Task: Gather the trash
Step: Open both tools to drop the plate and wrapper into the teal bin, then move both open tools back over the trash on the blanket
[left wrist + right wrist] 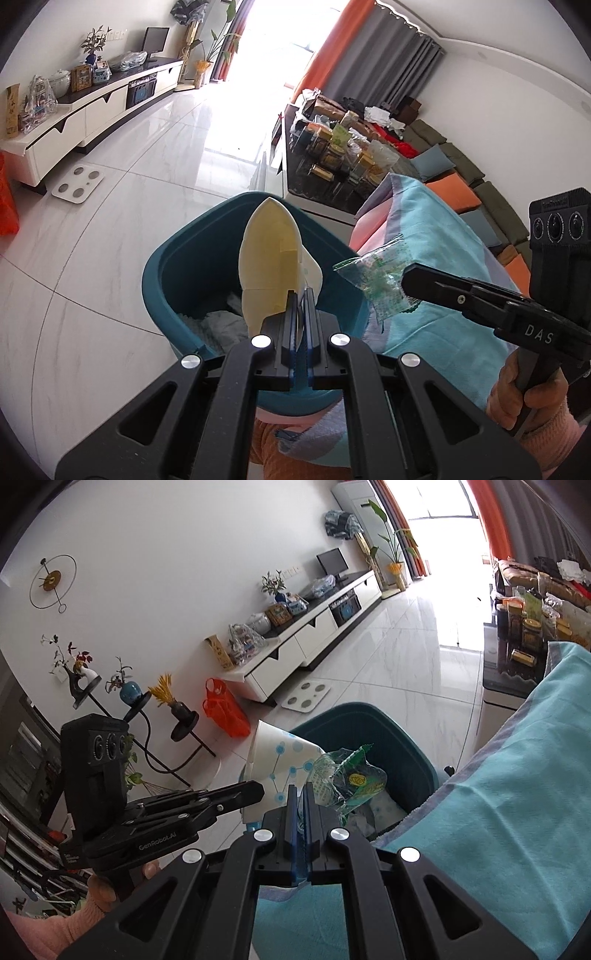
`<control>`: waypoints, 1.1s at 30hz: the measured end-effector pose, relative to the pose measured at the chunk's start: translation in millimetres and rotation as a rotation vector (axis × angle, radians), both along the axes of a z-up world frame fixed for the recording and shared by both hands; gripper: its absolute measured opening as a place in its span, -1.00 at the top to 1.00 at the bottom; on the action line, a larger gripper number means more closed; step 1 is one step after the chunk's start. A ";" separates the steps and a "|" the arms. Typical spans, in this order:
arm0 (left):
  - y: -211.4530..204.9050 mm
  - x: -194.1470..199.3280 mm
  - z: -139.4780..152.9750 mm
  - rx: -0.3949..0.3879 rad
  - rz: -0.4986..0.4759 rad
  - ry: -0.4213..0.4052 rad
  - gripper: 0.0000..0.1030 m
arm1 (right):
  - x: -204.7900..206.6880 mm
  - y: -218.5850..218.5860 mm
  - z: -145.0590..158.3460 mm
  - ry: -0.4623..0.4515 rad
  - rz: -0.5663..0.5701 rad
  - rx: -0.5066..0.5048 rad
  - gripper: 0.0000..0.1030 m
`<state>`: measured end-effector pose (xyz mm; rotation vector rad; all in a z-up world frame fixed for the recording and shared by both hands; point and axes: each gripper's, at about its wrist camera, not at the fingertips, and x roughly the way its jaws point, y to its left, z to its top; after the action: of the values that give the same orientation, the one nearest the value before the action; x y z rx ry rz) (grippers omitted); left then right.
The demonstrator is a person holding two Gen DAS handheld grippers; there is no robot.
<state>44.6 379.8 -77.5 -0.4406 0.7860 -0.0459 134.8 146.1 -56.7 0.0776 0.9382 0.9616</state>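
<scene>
Left tool (301, 295): we see it pinching a flattened paper cup (269, 258) above the bin.
Right tool (300, 794): pinching a crinkly green wrapper (347, 779).
Bin (184, 266): teal plastic, tissues inside.
At 3 o'clock: terry towel (436, 229).

My grippers: two, the left gripper (301, 295) and the right gripper (300, 794), one in each of my hands
Trash pieces I hold: two, one paper cup (269, 266) in the left, one green plastic wrapper (347, 779) in the right
Bins: one teal trash bin (173, 266)
Crumpled white tissues in the bin (225, 325): a heap, I cannot count them
Blankets: one blue blanket (524, 775)
Floor scales: one white bathroom scale (77, 183)
Screens on the TV cabinet (314, 627): one monitor (332, 563)
Orange bags on the floor: one orange plastic bag (223, 709)
Wall clocks: one wall clock (51, 579)
Jars on the coffee table (317, 192): many, too crowded for me to count
</scene>
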 end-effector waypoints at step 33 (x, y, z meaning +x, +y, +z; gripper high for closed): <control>-100.7 -4.0 31.6 0.117 -0.195 -0.156 -0.36 | -34.2 -122.9 29.8 -0.154 -0.225 -0.031 0.06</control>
<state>40.6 279.1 -45.9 -0.2452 0.6717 -0.2130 100.6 23.2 -26.9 0.0794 0.7836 0.7342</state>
